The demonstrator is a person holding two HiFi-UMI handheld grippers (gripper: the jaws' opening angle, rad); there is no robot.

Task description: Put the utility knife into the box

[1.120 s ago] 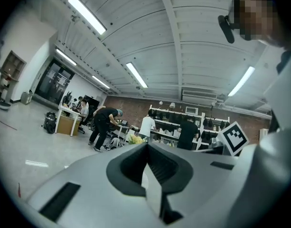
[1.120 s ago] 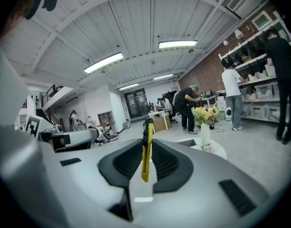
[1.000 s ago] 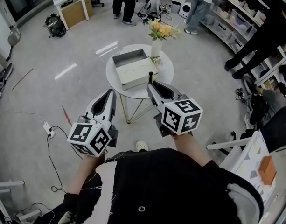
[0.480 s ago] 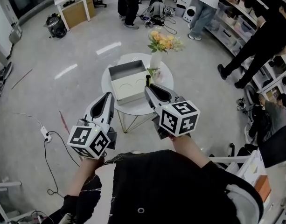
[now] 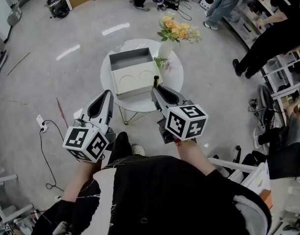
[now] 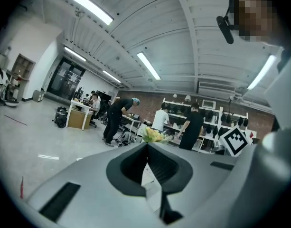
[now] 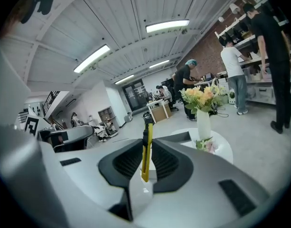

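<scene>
Yellow and upright, the utility knife was clamped between the right gripper's jaws, its dark top showing at the near edge of the round white table. The open grey box sat on the table's left half, with a white vase of flowers at the table's far side. The left gripper had its jaws pressed together on nothing, off the table's near left.

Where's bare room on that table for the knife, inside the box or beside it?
Both halves of the open box look bare. The table is bare in a strip between box and right rim. Crowded by the vase at the box's far-right corner.
</scene>
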